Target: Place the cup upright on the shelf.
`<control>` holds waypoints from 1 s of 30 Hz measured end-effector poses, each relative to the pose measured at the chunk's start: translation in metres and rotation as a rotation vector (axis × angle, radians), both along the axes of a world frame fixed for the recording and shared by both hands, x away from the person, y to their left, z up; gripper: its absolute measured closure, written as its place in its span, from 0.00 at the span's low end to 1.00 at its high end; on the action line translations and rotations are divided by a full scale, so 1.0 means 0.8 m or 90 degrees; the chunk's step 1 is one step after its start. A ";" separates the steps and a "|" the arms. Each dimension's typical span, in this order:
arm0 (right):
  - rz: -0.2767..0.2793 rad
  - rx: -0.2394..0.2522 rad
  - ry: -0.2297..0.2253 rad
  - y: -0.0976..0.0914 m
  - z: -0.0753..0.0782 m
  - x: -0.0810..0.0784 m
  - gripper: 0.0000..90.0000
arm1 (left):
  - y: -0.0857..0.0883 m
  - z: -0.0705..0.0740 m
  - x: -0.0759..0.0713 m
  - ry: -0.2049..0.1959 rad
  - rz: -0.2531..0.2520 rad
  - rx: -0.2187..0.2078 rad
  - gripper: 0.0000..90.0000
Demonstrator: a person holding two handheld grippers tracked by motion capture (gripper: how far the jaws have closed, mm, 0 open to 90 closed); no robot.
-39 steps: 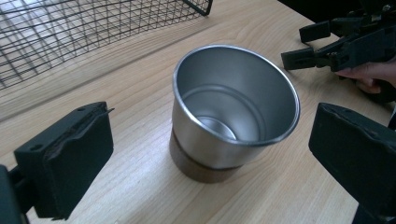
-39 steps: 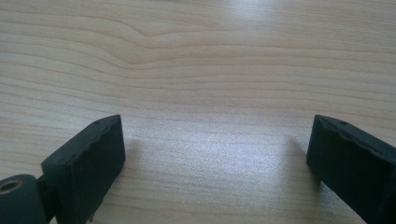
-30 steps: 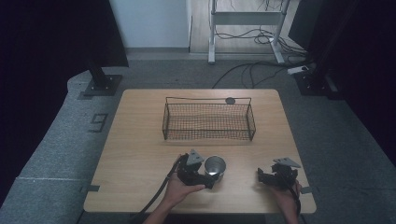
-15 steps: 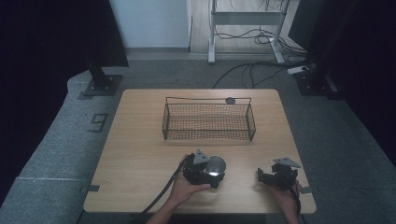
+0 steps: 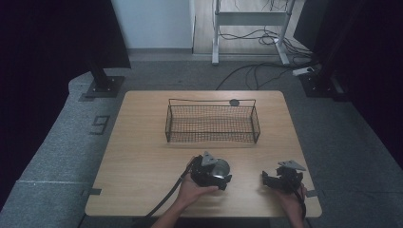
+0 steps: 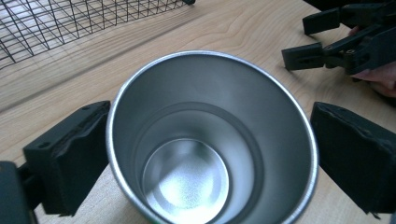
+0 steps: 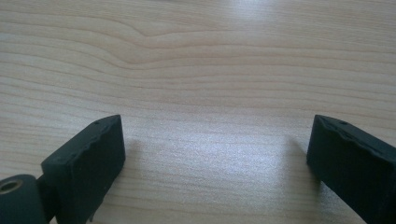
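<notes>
One steel cup (image 6: 212, 140) stands upright on the table (image 5: 142, 156), between the closing jaws of the left gripper (image 6: 212, 154); one pad touches, one stands just off. The right gripper (image 7: 215, 158) rests agape over bare wood, one wire basket (image 5: 212, 124) beyond.

The high view looks forward and down from above the person's near side, taking in the whole table (image 5: 142, 156), the wire basket (image 5: 212, 122) toward its far edge, and the floor beyond. The left gripper view sits very close, looking steeply down into a steel cup (image 6: 212, 140) between its own jaws, with a corner of the basket (image 6: 70, 21) at its far left; it shares both with the high view, where the cup (image 5: 219, 167) stands near centre. The right gripper view looks low along bare tabletop (image 7: 201, 70), probably the near right part, though plain wood grain gives no sure landmark.
</notes>
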State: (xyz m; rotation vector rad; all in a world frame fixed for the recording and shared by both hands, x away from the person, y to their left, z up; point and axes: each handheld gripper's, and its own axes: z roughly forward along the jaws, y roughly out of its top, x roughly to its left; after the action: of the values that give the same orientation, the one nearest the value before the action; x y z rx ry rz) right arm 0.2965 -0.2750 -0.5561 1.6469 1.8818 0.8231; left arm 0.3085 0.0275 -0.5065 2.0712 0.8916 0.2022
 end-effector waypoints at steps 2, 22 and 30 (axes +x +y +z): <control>0.000 0.000 0.000 0.000 0.000 0.000 0.05 | -0.002 -0.003 0.000 -0.001 0.003 0.003 0.05; 0.001 -0.001 -0.001 0.000 0.000 0.000 0.05 | -0.006 -0.006 -0.003 -0.026 0.002 0.015 0.15; 0.001 -0.001 -0.001 0.000 0.000 0.000 0.05 | 0.004 0.006 -0.004 -0.035 0.008 -0.001 0.15</control>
State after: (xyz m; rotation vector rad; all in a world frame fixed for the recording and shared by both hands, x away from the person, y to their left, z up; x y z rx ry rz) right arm 0.2965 -0.2754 -0.5562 1.6438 1.8823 0.8233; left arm 0.3050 0.0311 -0.5018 2.0490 0.8715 0.2629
